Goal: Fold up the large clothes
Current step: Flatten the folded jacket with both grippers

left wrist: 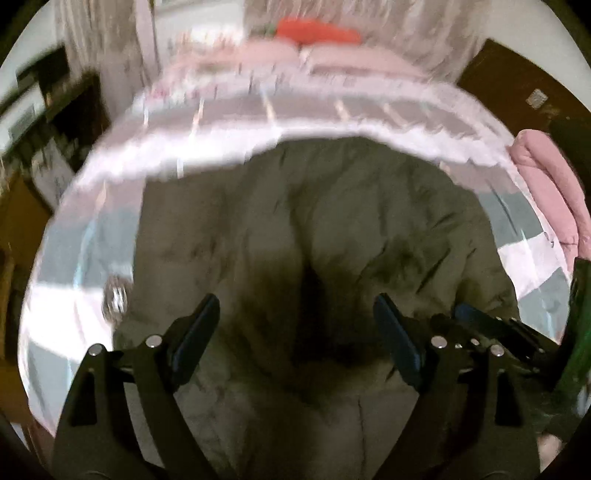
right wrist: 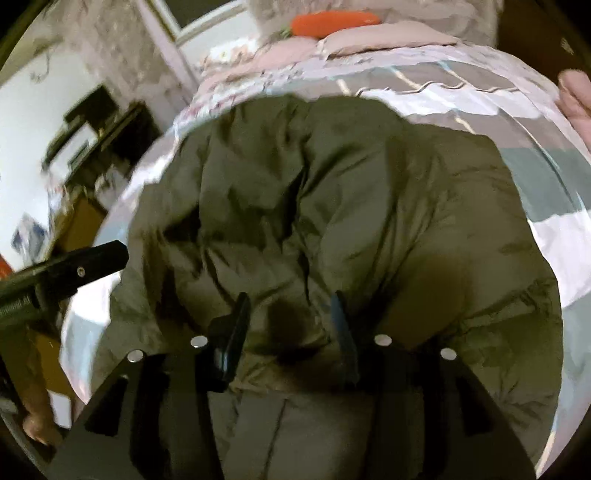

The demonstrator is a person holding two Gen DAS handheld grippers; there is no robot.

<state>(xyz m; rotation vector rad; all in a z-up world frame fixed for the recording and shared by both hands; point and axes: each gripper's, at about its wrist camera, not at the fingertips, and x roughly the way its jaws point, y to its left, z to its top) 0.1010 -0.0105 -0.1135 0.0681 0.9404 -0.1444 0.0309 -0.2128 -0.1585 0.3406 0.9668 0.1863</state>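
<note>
An olive-green padded jacket (left wrist: 317, 221) lies bunched on a bed with a pale checked sheet (left wrist: 229, 122). My left gripper (left wrist: 295, 301) hangs above the jacket's near part, its jaws wide open with nothing between them. In the right wrist view the same jacket (right wrist: 332, 206) fills the middle. My right gripper (right wrist: 290, 297) stands over it with the jaws apart; the cloth lies below them and the pads do not press on it. The left gripper (right wrist: 92, 262) shows at that view's left edge, and the right gripper (left wrist: 484, 321) peeks in behind the left one's right finger.
Pink pillows (right wrist: 369, 40) and an orange plush (right wrist: 332, 22) lie at the head of the bed. A pink folded blanket (left wrist: 546, 184) sits at the bed's right side. Dark furniture (right wrist: 96, 122) stands along the wall on the left. The left wrist view is blurred.
</note>
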